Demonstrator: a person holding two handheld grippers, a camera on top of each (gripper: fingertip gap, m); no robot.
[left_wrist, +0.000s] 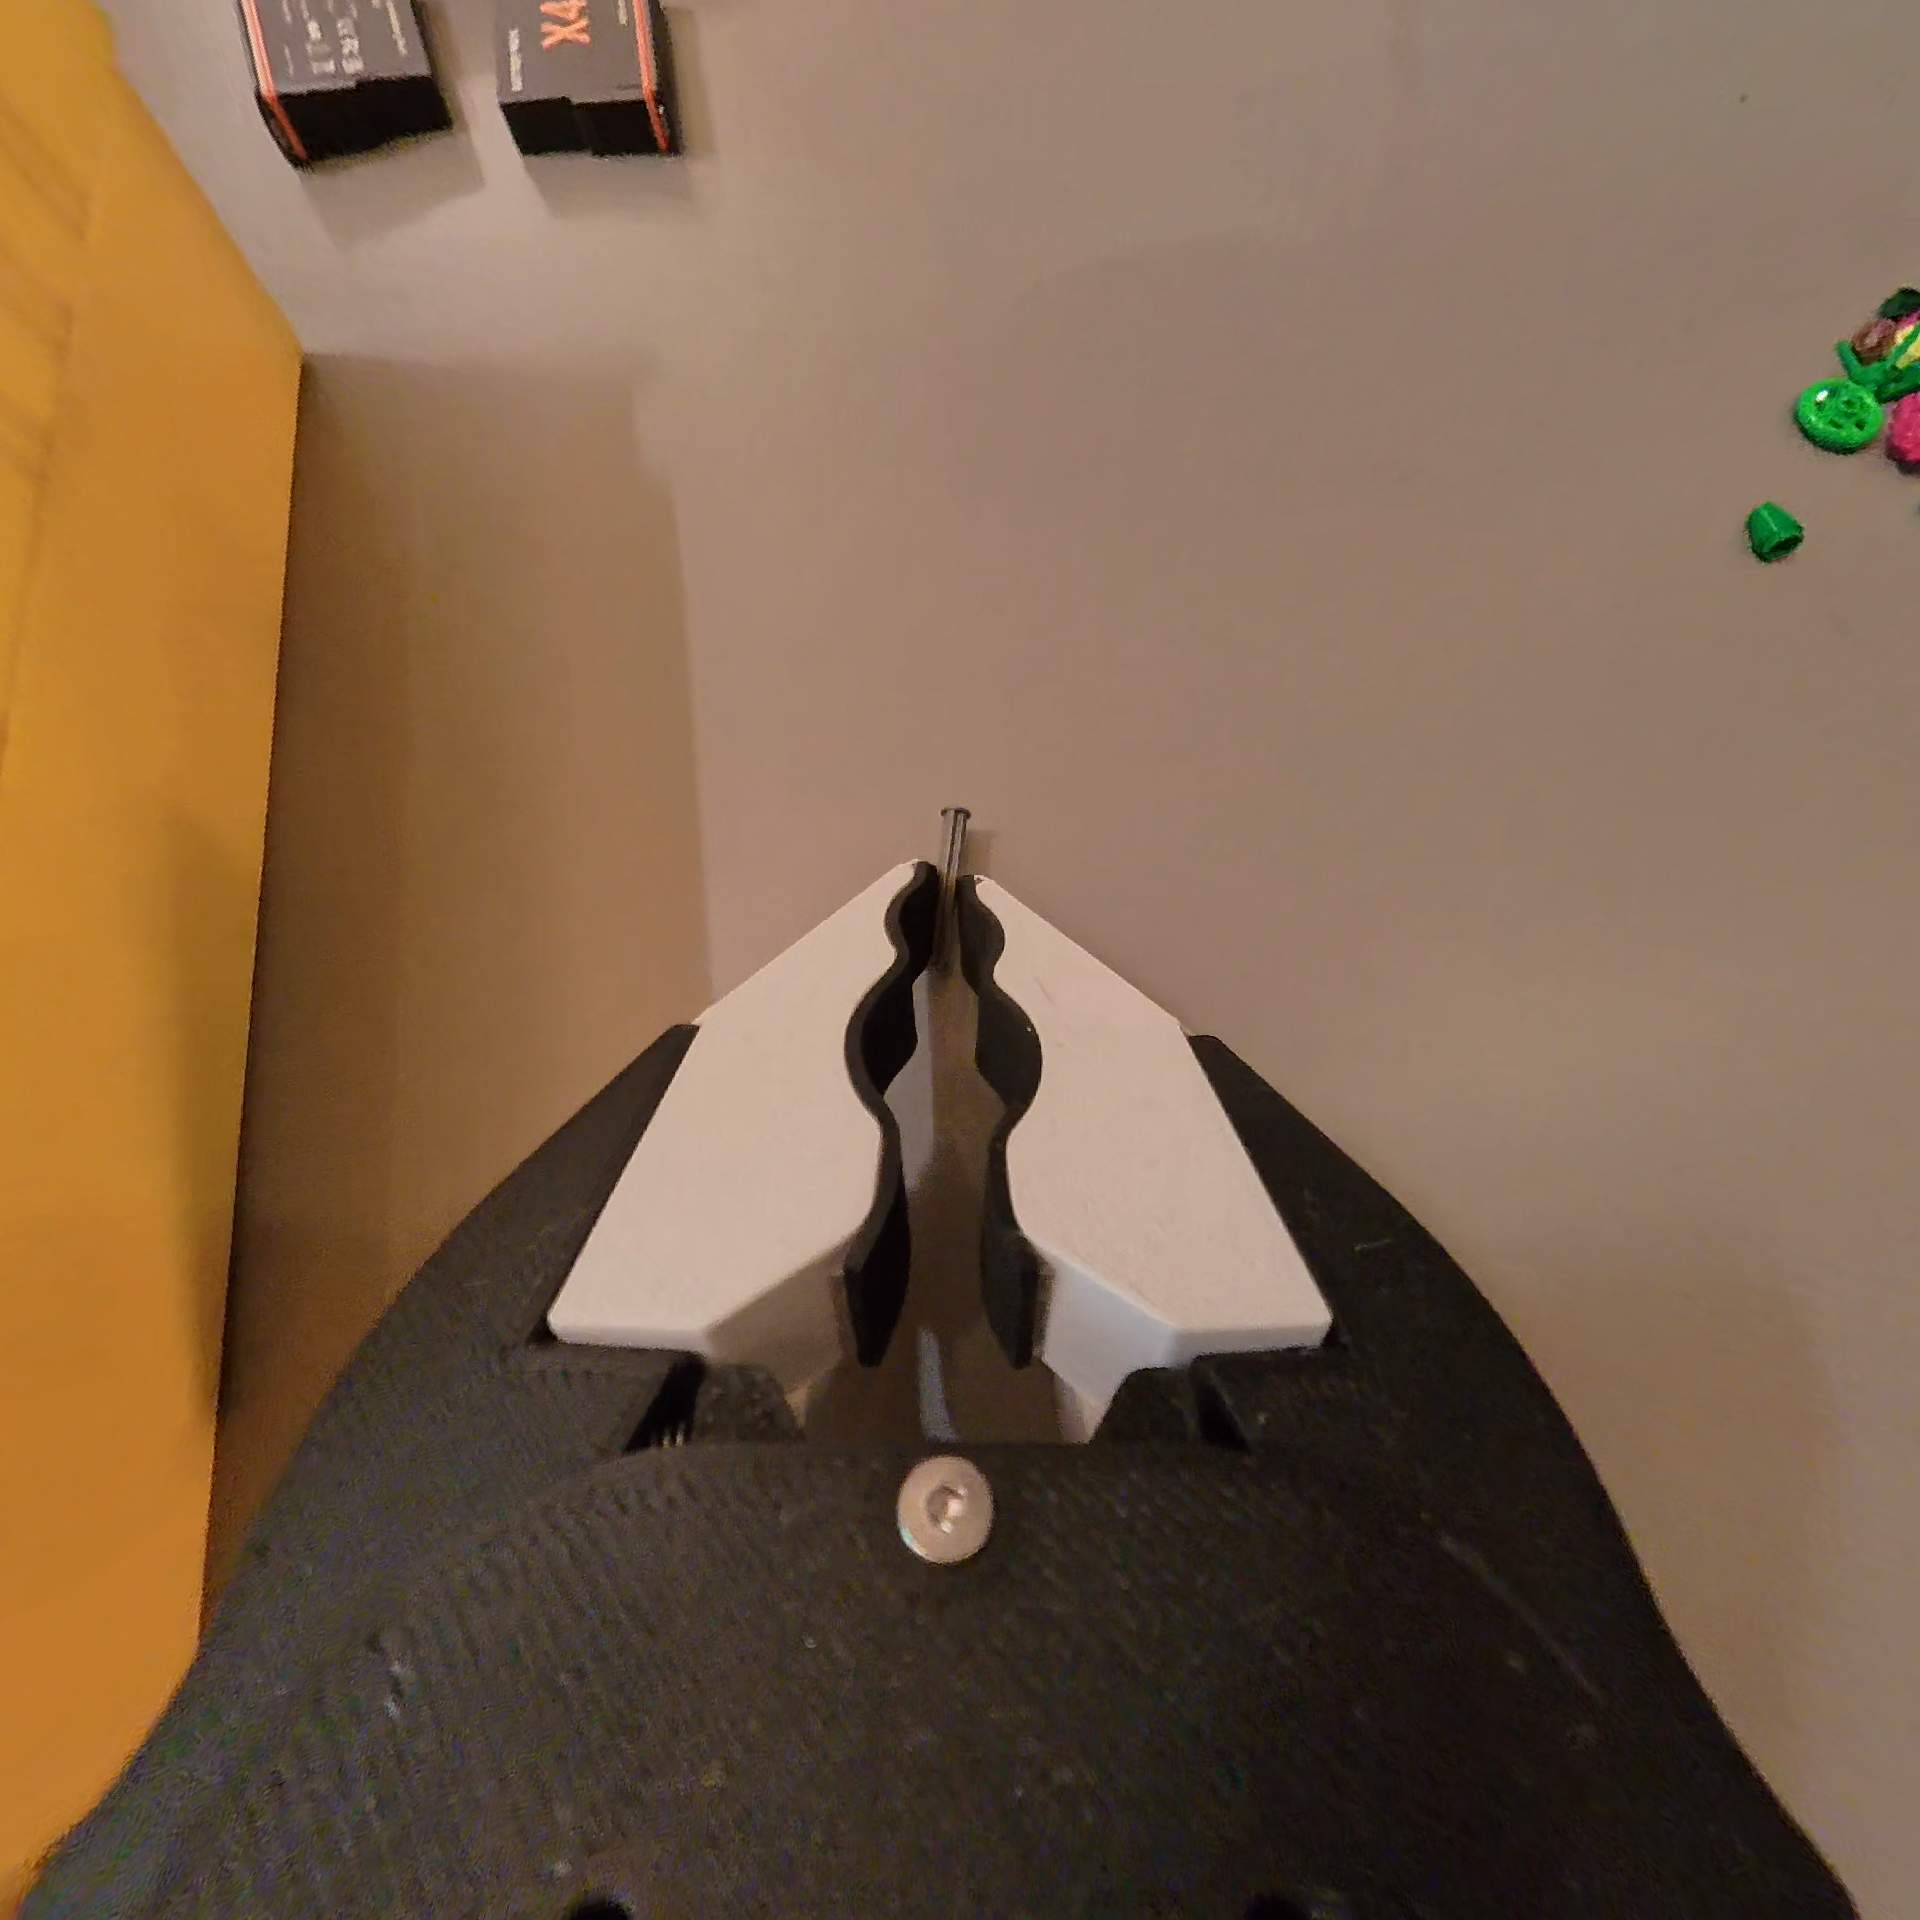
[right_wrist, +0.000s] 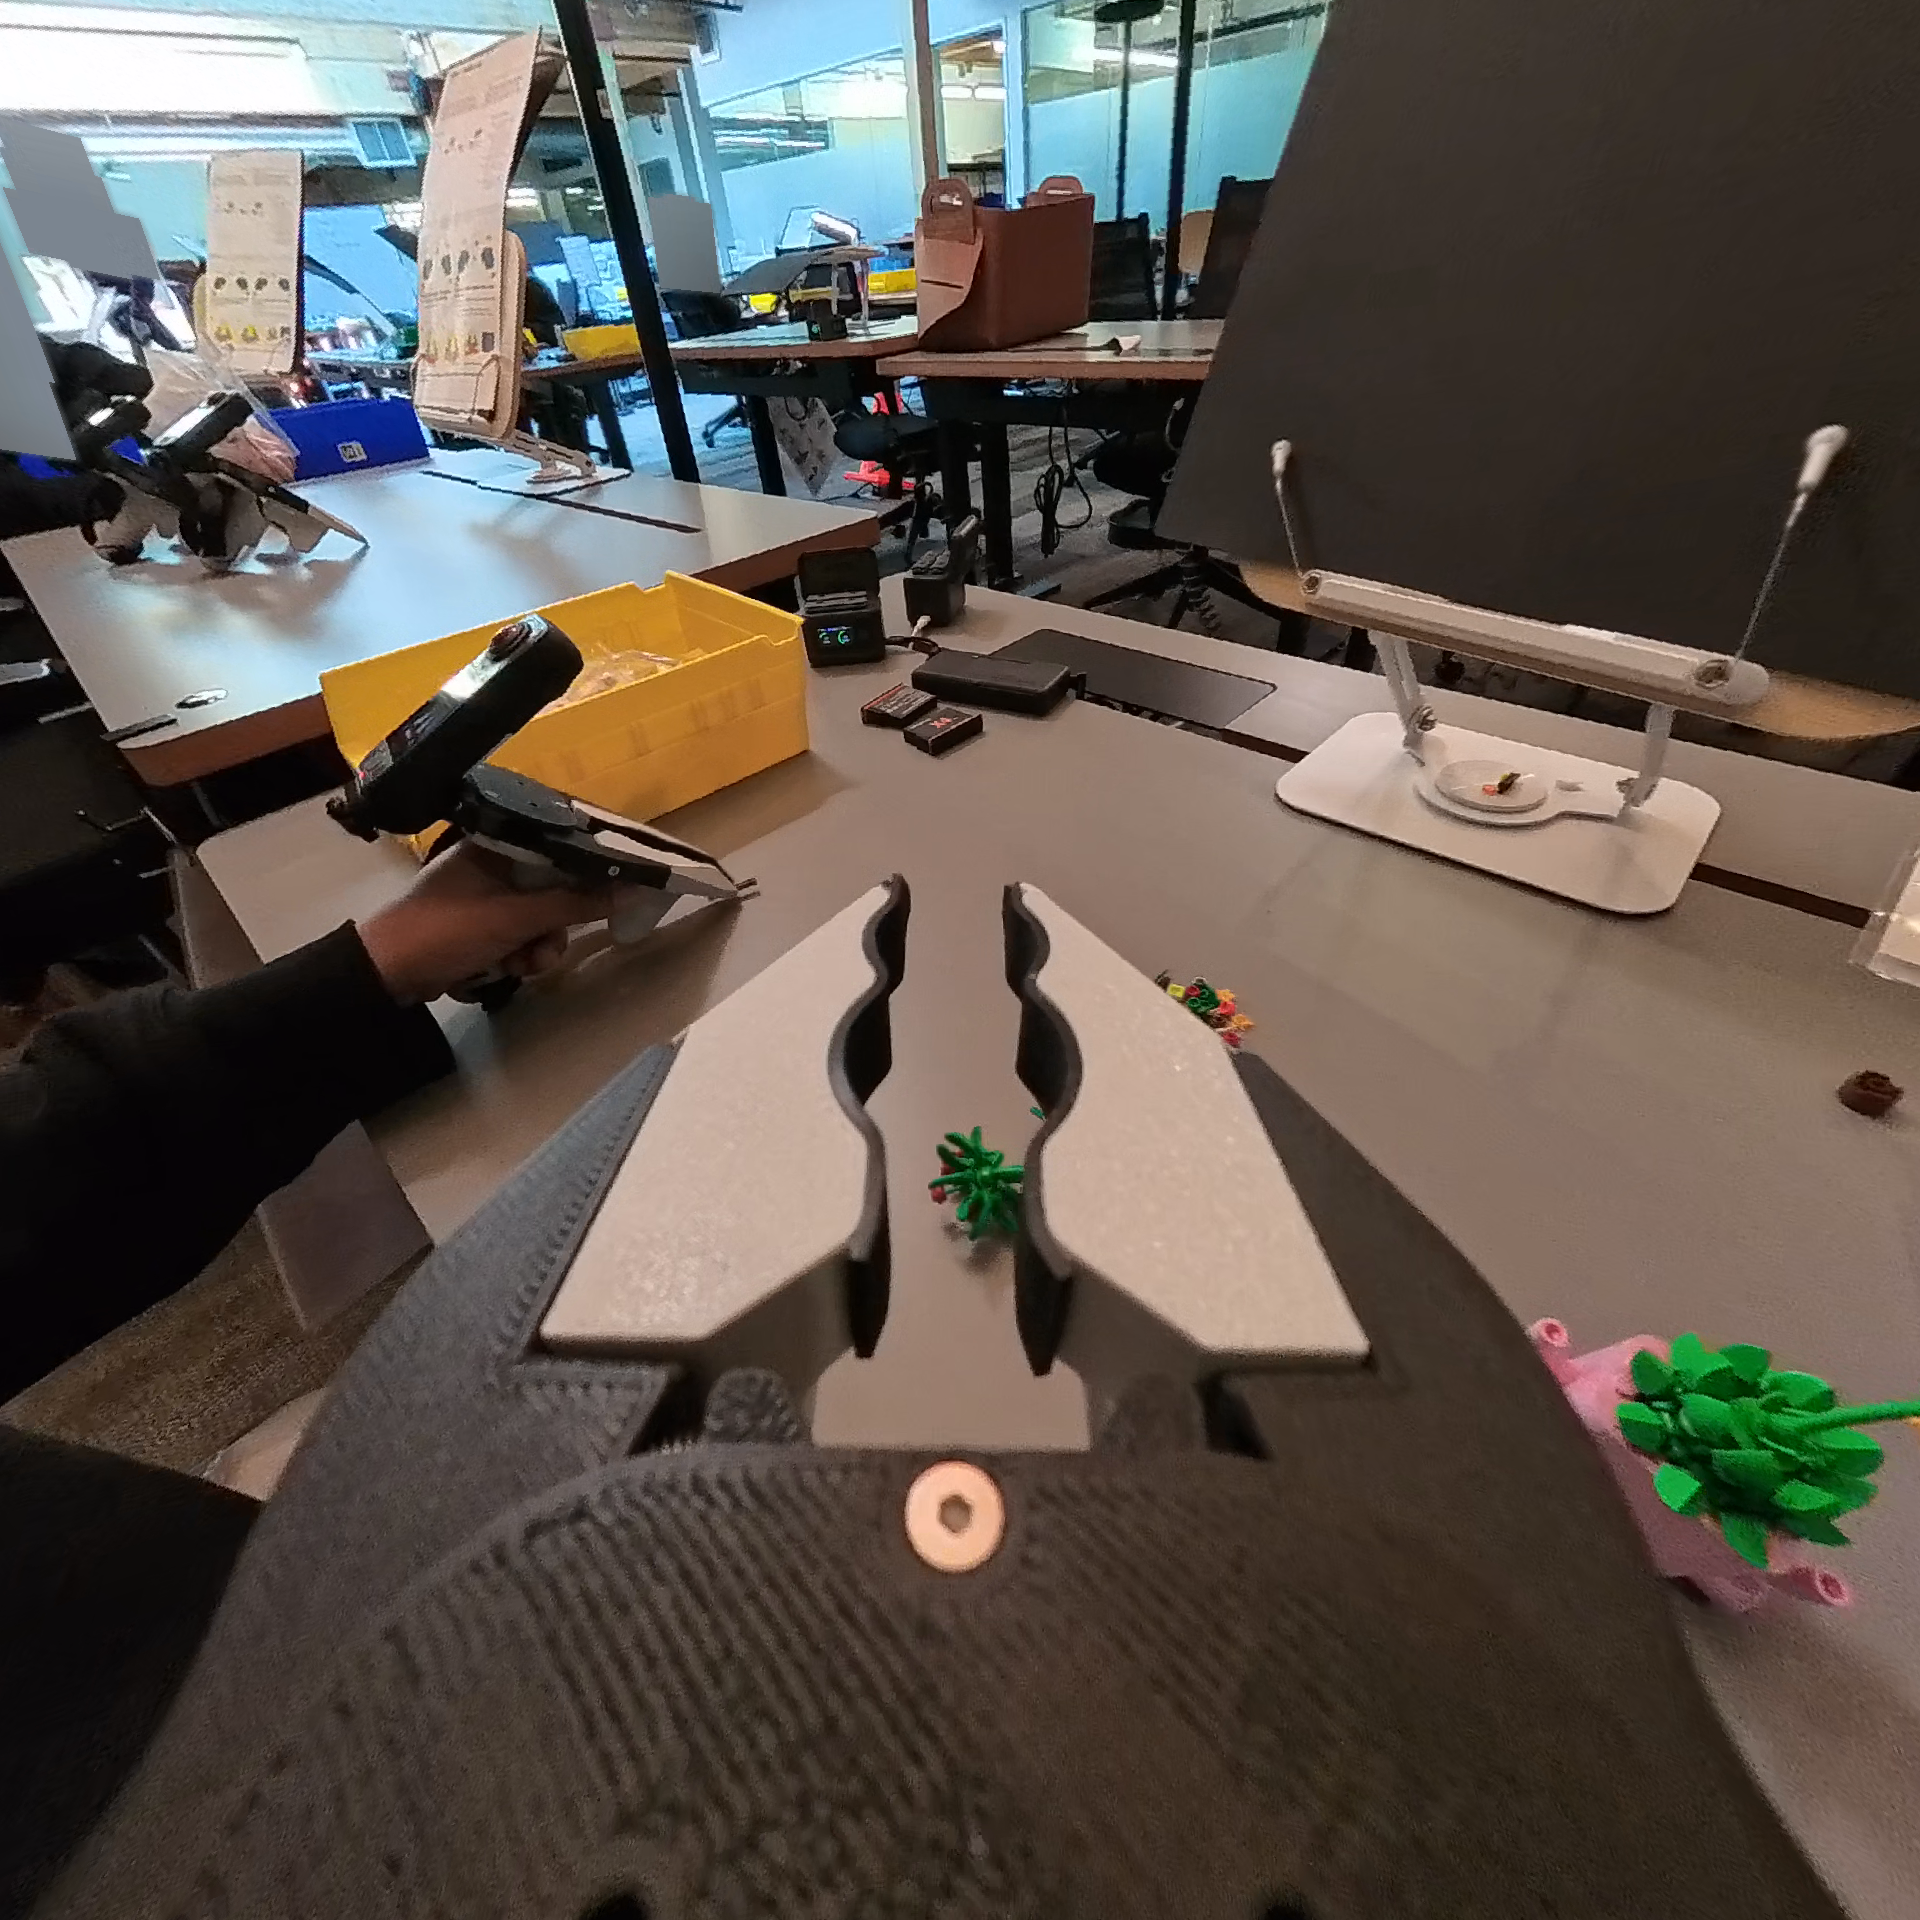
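My left gripper (left_wrist: 948, 873) is shut on a thin dark pin (left_wrist: 952, 840) whose headed end sticks out past the fingertips, low over the grey table (left_wrist: 1247, 623). In the right wrist view the left gripper (right_wrist: 743, 888) is held by a hand at the left, tips close to the table. My right gripper (right_wrist: 954, 894) is open and empty above the table. A small green plant piece (right_wrist: 977, 1184) lies on the table below the gap between its fingers.
A yellow bin (right_wrist: 623, 707) stands left, also in the left wrist view (left_wrist: 125, 727). Two black boxes (left_wrist: 457, 73) lie beyond. Small green and pink pieces (left_wrist: 1860, 395), a coloured pile (right_wrist: 1205, 1003), a pink block with green leaves (right_wrist: 1745, 1455), a brown piece (right_wrist: 1870, 1091) and a white stand (right_wrist: 1496, 810) are on the right. Across from one pair of fingers to the other is roughly 40 cm.
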